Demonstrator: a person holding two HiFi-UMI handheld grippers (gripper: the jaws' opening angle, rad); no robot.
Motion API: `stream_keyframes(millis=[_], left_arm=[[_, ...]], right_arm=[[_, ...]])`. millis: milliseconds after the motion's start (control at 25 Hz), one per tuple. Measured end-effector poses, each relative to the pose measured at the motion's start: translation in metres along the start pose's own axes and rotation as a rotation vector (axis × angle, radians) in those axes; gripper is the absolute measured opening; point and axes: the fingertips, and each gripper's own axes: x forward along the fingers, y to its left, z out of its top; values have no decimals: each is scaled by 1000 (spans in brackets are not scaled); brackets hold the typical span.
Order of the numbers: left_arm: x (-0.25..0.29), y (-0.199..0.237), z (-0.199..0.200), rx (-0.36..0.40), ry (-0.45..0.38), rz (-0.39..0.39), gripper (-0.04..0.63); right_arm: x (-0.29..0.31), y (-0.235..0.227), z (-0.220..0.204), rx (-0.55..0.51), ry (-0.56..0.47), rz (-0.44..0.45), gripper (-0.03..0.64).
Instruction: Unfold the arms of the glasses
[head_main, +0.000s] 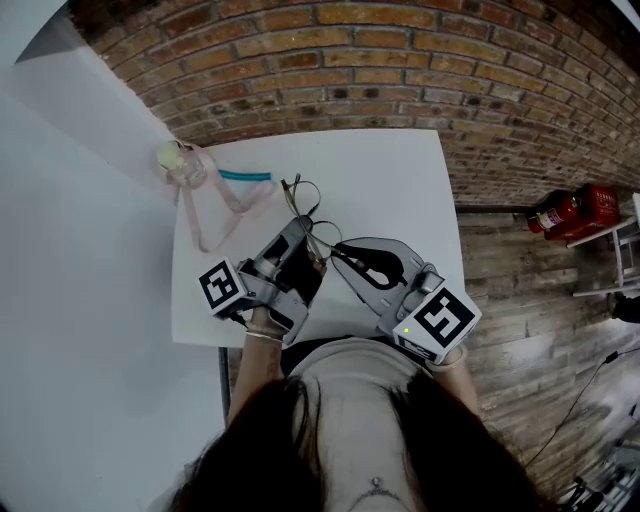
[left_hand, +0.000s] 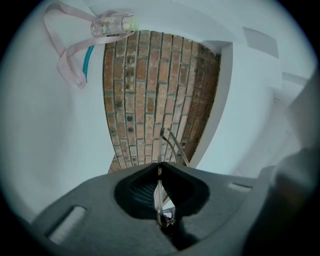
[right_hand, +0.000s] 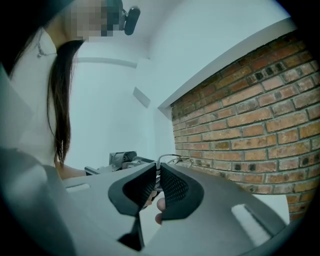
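Thin wire-framed glasses (head_main: 303, 200) are held above the white table (head_main: 400, 190) near its middle. My left gripper (head_main: 303, 232) is shut on the frame; in the left gripper view the wire (left_hand: 171, 145) runs between the closed jaws (left_hand: 160, 167) and sticks out past them. My right gripper (head_main: 335, 255) comes in from the right with its jaws drawn together on one arm of the glasses. In the right gripper view the glasses (right_hand: 175, 160) show just beyond its tips (right_hand: 157, 167). The hinge is hidden, so the arm's angle is unclear.
A small clear bottle (head_main: 180, 165) with a pink strap (head_main: 215, 210) lies at the table's far left corner, beside a teal stick (head_main: 245, 175). Red fire extinguishers (head_main: 575, 210) stand on the brick floor to the right. A white wall runs along the left.
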Motion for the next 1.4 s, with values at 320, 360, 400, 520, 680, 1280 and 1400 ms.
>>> stream_keyframes(millis=[320, 360, 400, 520, 680, 1280, 1400], left_arm=[[0, 4, -5, 19, 19, 18, 25], [0, 5, -6, 20, 21, 22, 25], [0, 6, -8, 20, 24, 27, 25], [0, 10, -11, 27, 33, 42, 25], [1, 12, -14, 32, 45, 52, 25], [4, 21, -27, 32, 86, 76, 25], [5, 23, -31, 30, 94, 79, 25]], right_arm=[[-4, -2, 10, 3, -32, -1, 34], [-4, -2, 12, 4, -36, -1, 34], [-5, -3, 14, 6, -41, -1, 34], [-8, -6, 20, 5, -54, -5, 34], [-11, -10, 24, -3, -63, -16, 34], [-15, -23, 42, -33, -97, -50, 34], [-16, -27, 46, -38, -105, -57, 32]])
